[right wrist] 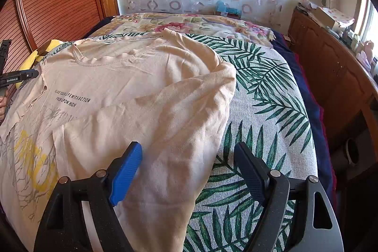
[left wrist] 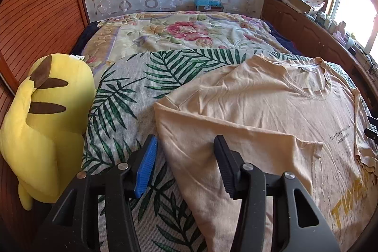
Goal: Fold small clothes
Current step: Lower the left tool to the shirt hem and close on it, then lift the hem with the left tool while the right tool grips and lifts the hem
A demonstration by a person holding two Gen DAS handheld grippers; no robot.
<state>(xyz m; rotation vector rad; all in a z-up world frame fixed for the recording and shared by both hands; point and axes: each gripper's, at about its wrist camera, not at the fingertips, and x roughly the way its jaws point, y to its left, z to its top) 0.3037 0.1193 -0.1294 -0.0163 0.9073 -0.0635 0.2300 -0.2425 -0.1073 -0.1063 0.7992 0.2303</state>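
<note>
Both grippers hover spread above peach T-shirt on leaf-print blanket.

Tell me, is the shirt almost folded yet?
About halfway. Both sleeves of the peach T-shirt already lie folded in over its front, one on each side. Nothing is in hand: the left claw and right claw are both open over the shirt's folded edges. Still left: folding the long shirt body across, since it lies stretched out on the leaf-print blanket.

Both wrist views look low and close across the T-shirt, from opposite sides.
</note>
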